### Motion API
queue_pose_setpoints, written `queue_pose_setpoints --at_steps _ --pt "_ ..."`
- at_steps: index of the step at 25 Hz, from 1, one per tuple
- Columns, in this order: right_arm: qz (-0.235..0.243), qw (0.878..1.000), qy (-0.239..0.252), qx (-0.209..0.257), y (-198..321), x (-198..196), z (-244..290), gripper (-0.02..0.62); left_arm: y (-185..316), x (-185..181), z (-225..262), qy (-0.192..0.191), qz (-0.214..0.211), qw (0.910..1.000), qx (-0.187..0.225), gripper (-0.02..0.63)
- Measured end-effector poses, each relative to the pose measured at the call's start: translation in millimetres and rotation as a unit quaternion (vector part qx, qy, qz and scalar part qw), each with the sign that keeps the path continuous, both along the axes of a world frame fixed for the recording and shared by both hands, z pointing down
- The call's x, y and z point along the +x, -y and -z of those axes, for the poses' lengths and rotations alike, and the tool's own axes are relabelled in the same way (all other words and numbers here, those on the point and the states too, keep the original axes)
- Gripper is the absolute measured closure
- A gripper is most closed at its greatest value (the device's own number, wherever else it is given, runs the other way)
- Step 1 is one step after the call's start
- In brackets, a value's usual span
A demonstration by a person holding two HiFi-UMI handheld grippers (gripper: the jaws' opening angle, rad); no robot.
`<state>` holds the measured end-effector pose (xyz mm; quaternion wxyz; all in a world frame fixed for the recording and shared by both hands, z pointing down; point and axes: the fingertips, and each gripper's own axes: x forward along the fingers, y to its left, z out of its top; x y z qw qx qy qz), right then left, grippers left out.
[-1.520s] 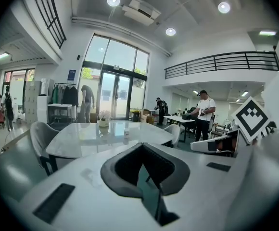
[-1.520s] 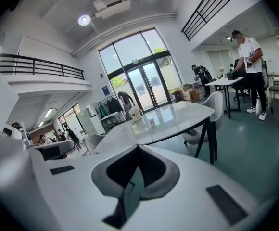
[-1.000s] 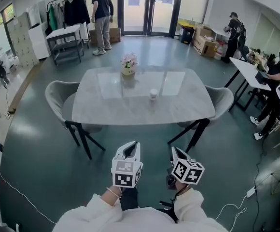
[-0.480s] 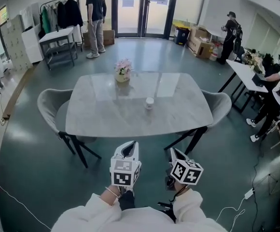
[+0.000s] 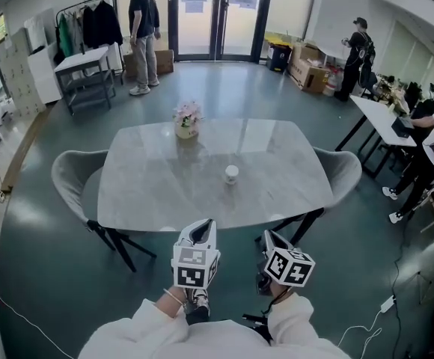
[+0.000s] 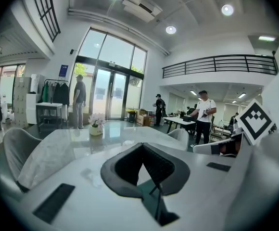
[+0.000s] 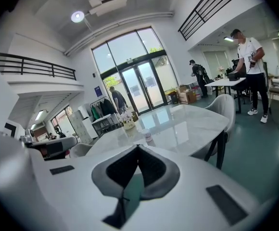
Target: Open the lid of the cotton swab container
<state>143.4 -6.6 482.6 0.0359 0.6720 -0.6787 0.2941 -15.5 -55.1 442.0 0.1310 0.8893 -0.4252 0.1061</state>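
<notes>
Grippers are being held side by side low in the head view, just short of the near edge of the table [image 5: 150, 193], each being carried by a white-sleeved arm. As its own view is showing, the left gripper [image 5: 200, 230] is being kept with its jaws pressed together at the tips and nothing between them. The right gripper [image 5: 271, 239] is being kept closed and empty in the same way. Both are being pointed toward the pale, marble-look tabletop.

The cotton swab container [image 5: 232, 173], a small white round tub, is being left upright near the middle of the table, slightly toward the near side and well apart from both grippers. It is too small here for the state of its lid to be read. A pot of flowers [image 5: 186, 120] is being shown near the far edge. A grey chair [image 5: 71, 185] is being kept at the left end and another chair [image 5: 344, 172] at the right end. A person [image 5: 142, 32] is being seen standing by the glass doors beyond.
</notes>
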Motion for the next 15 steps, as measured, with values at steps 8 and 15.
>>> queue_pose_setpoints --at_steps 8,15 --pt "-0.004 1.000 0.006 -0.004 47.5 -1.4 -5.7 0.536 49.7 0.2 -5.7 0.004 -0.004 1.0000 -0.008 0.598" --pt "-0.015 1.000 0.003 -0.008 81.7 3.7 -4.1 0.537 89.4 5.0 -8.0 0.000 -0.012 0.9998 -0.014 0.598"
